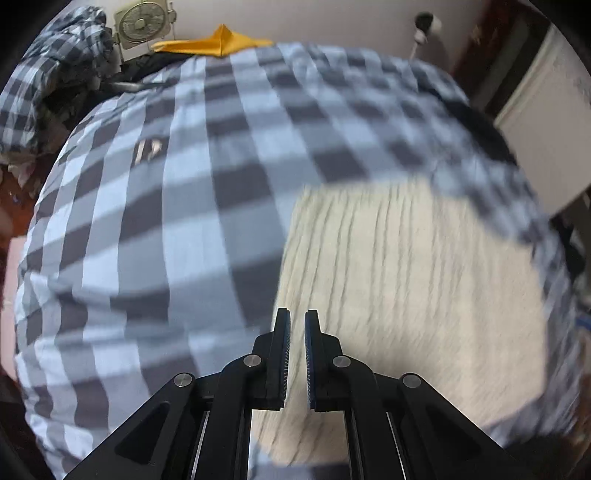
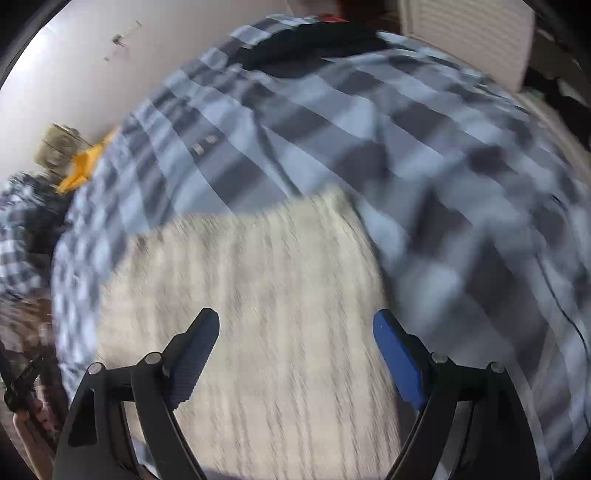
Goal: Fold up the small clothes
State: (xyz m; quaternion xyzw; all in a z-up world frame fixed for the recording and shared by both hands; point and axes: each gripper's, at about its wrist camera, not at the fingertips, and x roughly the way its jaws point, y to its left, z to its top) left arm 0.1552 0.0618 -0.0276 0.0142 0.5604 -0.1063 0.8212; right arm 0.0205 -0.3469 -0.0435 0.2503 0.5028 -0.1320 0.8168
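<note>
A cream ribbed garment lies flat on a bed cover checked in grey and pale blue. In the left wrist view my left gripper hangs over the garment's left edge, pointing steeply down. Its jaws are shut to a thin slit with nothing between them. In the right wrist view the same cream garment fills the middle. My right gripper stands wide open above it and holds nothing. Both views are blurred.
An orange cloth lies at the bed's far edge beside a small fan. A checked pile sits at the far left. A black garment lies at the top of the right wrist view. White furniture stands to the right.
</note>
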